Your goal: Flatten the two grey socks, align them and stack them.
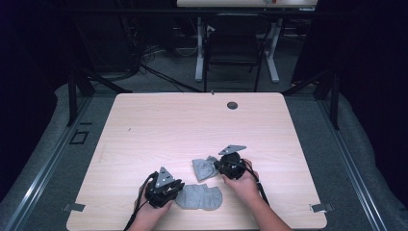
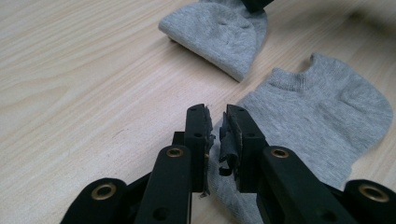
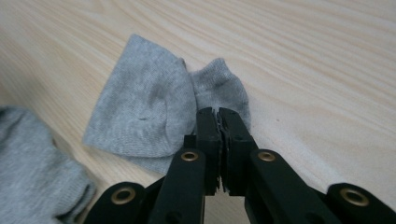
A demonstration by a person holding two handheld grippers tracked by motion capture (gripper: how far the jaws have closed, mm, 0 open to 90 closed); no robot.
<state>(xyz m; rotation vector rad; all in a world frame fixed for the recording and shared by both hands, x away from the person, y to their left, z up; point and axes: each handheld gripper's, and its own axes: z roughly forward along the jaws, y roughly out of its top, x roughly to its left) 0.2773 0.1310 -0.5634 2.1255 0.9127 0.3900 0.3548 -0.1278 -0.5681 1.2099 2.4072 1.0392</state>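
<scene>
So from the high view there are two grey ankle socks on the light wood tabletop (image 1: 159, 120), both near the person's edge. The flat sock (image 1: 199, 197) lies spread out just beside the left gripper (image 1: 164, 188), and the folded sock (image 1: 204, 168) sits right against the right gripper (image 1: 227, 165). Too small from up here to read the fingers.

Left gripper view: the flat sock (image 2: 322, 121) is lying smooth, ribbed cuff facing away. The fingers (image 2: 200, 135) are slightly apart, a narrow gap, with the sock's edge under them but nothing pinched. The pad rubber looks frayed. The folded sock (image 2: 217, 32) lies beyond, its top cut off by the frame.

Right gripper view: the folded sock (image 3: 149, 102) is doubled over with a small crease. The fingers (image 3: 233, 135) are pretty much together at its edge; can't tell if any fabric is caught, since the tips hide that spot. The flat sock (image 3: 32, 163) is cut off at the left.
</scene>
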